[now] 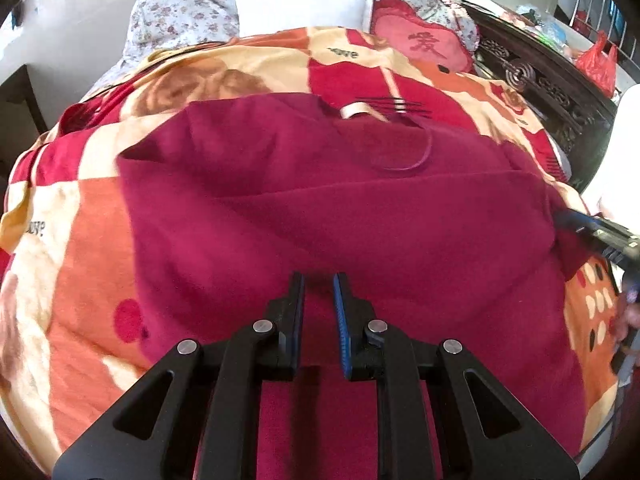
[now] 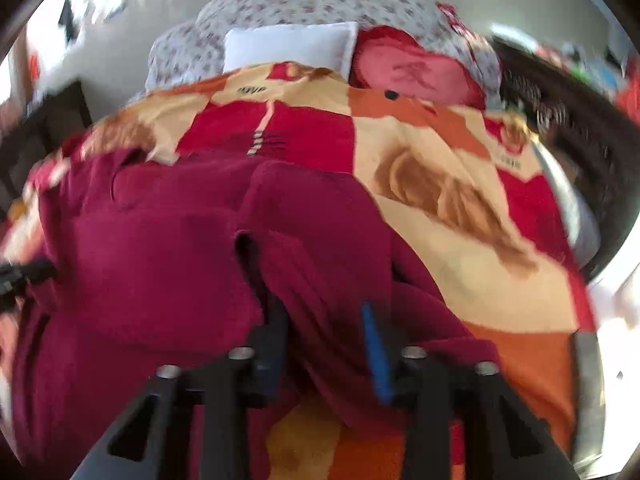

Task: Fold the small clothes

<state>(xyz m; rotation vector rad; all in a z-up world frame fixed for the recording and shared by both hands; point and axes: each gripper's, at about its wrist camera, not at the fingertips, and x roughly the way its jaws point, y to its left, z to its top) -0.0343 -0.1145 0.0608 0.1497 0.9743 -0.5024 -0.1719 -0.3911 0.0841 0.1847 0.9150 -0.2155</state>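
Spreading across the blanket (image 1: 80, 240) lies the red garment (image 1: 320, 208); left gripper (image 1: 319, 292) hovers empty, slightly parted, while right gripper (image 2: 326, 320), blurred, seemingly straddles a sleeve to fold it.

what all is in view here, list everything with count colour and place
dark red knit garment: one, crimson, spread on the blanket
fleece blanket: one, orange, red and cream, covering the bed
white rectangular pillow: one, bed head
red heart-shaped cushion: one, right of the pillow
floral quilt: one, white with small flowers, behind the pillow
dark carved wooden frame: one, right of the bed
left gripper: black, jaws apart over the garment
right gripper: black, cloth between the jaws
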